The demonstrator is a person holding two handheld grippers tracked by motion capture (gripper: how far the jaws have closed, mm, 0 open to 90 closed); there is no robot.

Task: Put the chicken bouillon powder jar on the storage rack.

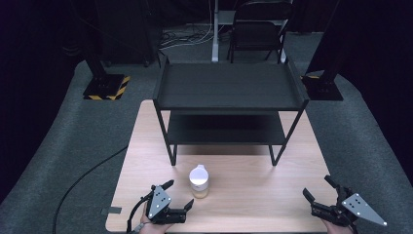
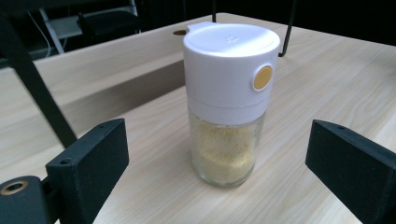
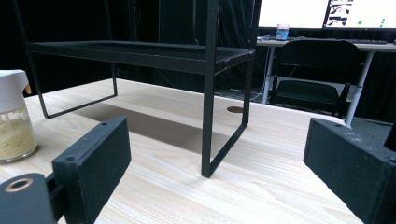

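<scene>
At the near left edge of the wooden table [image 1: 146,141], the left claw [image 1: 179,195] is held low by a hand, its jaws spread wide and nothing gripped between them. A cable is seen trailing from it down toward the floor. Just beside it, to its right, a seasoning jar [image 1: 199,181] is stood upright on the table; in the left gripper view the jar [image 2: 229,102] is framed between the two open jaws but touched by neither. Its glass body is partly filled with a yellowish powder, and it is capped by a white lid [image 2: 231,70] on which a round orange button is set.

Behind the jar, across the middle of the table, a black two-tier metal rack [image 1: 229,90] is placed, both shelves bare. Beyond the table a dark chair [image 1: 258,29] is seen.

At the near right corner, well apart from the jar, the right claw [image 1: 319,191] is held with jaws likewise spread, nothing between them.
</scene>
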